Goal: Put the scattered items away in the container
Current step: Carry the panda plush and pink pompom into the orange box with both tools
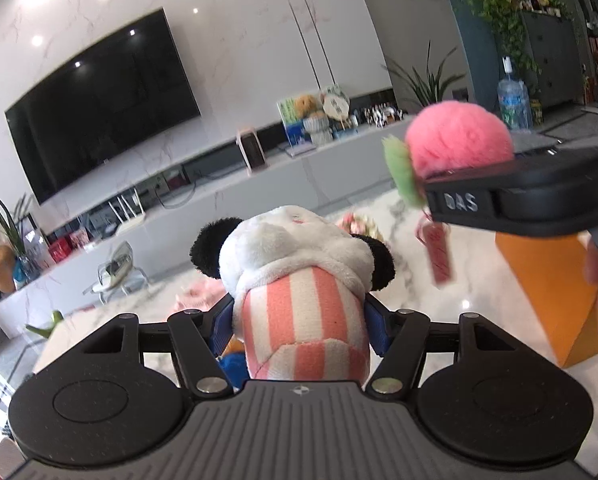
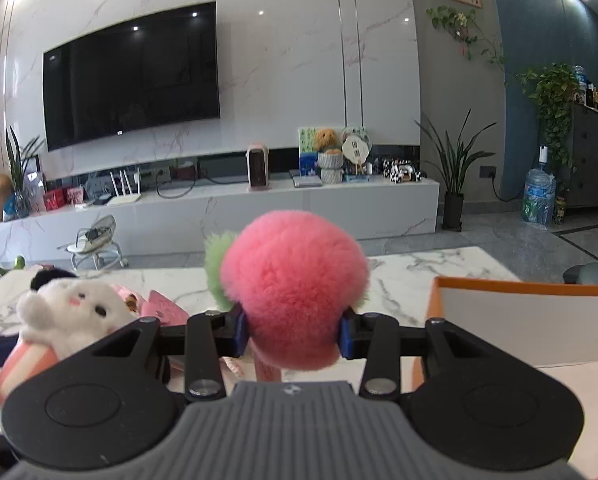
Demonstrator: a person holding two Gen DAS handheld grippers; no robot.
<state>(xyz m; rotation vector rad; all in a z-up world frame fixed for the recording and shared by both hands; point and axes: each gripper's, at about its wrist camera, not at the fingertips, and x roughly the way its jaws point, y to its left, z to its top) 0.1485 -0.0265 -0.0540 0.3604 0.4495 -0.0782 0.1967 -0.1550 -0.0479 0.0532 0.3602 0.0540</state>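
My left gripper [image 1: 299, 326] is shut on a panda plush [image 1: 299, 280] with a pink-and-white striped body, held above the marble table [image 1: 411, 240]. The plush also shows in the right wrist view [image 2: 71, 312], at the left. My right gripper [image 2: 293, 332] is shut on a fluffy pink peach toy [image 2: 295, 288] with a green leaf. In the left wrist view the peach toy [image 1: 459, 136] and right gripper [image 1: 419, 188] sit up and to the right, a pink tag dangling below. The orange box [image 2: 519, 312] with white inside stands on the table at the right.
The box also shows in the left wrist view [image 1: 555, 280]. More pink items [image 2: 163, 304] lie on the table behind the plush. Beyond the table are a TV [image 2: 131, 76], a low white cabinet [image 2: 219, 208], plants and a water jug [image 2: 539, 196].
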